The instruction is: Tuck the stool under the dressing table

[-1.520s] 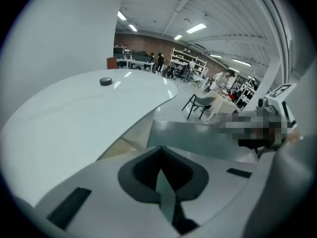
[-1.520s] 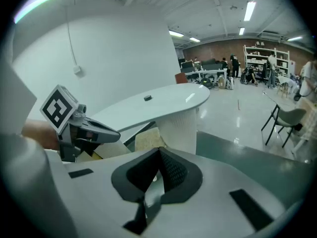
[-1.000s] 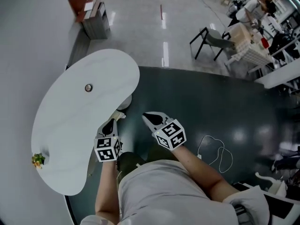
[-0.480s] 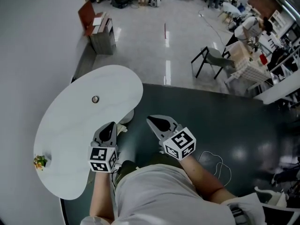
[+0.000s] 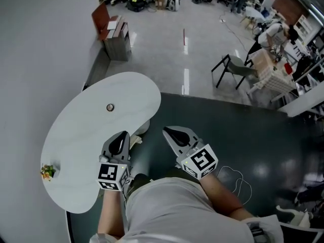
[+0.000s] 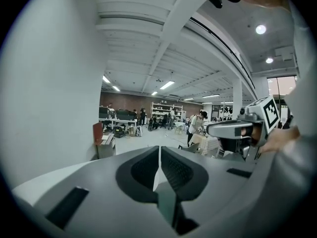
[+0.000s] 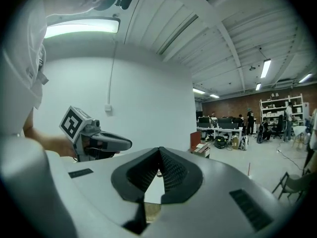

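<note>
The white kidney-shaped dressing table (image 5: 81, 140) stands against the left wall. A pale round stool seat (image 5: 143, 127) peeks out from under its right edge; the rest of the stool is hidden by the tabletop. My left gripper (image 5: 122, 135) hovers over the table's near right edge, shut and empty. My right gripper (image 5: 169, 132) hangs over the dark green mat (image 5: 243, 130) to the right of the stool, also shut with nothing in it. In the left gripper view the jaws (image 6: 159, 148) meet in a thin line; in the right gripper view the jaws (image 7: 159, 150) are likewise together.
A small yellow-green ornament (image 5: 47, 171) and a round grommet (image 5: 110, 107) sit on the tabletop. A white cable (image 5: 237, 178) loops on the mat near my right side. A black chair (image 5: 234, 67) and a brown cabinet (image 5: 114, 32) stand farther off.
Both grippers have risen toward my head and look larger, staying shut. The head view has tilted up, showing more of the room beyond the table.
</note>
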{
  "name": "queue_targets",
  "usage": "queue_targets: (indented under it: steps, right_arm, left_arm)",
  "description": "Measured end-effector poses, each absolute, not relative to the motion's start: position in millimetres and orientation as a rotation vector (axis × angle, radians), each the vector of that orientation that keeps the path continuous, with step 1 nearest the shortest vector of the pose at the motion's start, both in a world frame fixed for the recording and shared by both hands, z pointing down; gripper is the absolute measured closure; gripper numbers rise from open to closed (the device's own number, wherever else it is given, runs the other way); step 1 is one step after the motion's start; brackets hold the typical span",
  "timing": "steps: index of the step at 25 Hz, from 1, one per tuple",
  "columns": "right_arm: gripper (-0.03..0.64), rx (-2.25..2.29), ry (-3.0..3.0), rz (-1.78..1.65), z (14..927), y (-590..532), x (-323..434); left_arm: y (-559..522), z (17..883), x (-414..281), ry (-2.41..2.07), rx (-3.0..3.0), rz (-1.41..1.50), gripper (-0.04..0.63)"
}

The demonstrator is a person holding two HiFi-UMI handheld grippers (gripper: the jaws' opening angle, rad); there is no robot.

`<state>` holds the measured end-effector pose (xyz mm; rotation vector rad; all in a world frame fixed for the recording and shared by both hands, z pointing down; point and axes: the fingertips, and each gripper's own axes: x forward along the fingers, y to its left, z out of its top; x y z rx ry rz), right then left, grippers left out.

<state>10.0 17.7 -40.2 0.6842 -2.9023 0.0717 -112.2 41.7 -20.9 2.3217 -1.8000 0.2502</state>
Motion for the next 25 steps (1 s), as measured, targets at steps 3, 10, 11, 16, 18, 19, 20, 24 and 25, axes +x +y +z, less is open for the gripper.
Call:
queue_targets:
  steps: [3,10,11,16,18,19,20,24,25]
  right_arm:
    - [0.607,0.687,-2.893,0.057,-38.3,25.1,9.5]
    - [0.607,0.655,-2.887,0.063,-33.8,41.1,1.6]
    - [0.607,0.651,-2.887,0.07,-33.2,42.7,0.3]
    - [0.607,0.641,-2.872,0.08,-26.8,52.7,-4.3]
    - [0.607,0.645,-2.868,0.086,-24.9,57.9,-5.0]
    - [0.607,0.648,-2.865,0.094,-24.6,58.5,-5.1]
    - [0.607,0.651,-2.863,0.101,-24.5,57.7,-4.8]
    - [0.607,0.662,-2.858,0.132,-19.4,54.4,-2.7]
    - [0.607,0.661,-2.858,0.139,-17.9,55.8,-3.6]
  left_arm:
    - [51.0,-23.2,-116.1,-1.818,2.319,0.238,0.593]
    - [68.0,-25.4,-124.7,-1.85,2.304,0.222,0.592]
    - [70.6,-24.8,-126.6,-1.853,2.299,0.221,0.592]
    - [83.3,-21.3,-135.6,-1.866,2.274,0.207,0.592]
    - [90.2,-19.6,-137.4,-1.87,2.266,0.195,0.592]
    - [91.3,-19.1,-137.7,-1.871,2.262,0.191,0.592]
    - [90.8,-19.0,-137.6,-1.871,2.26,0.188,0.592]
    - [86.8,-17.3,-137.3,-1.869,2.248,0.183,0.592]
    - [88.2,-16.1,-138.1,-1.869,2.245,0.184,0.592]
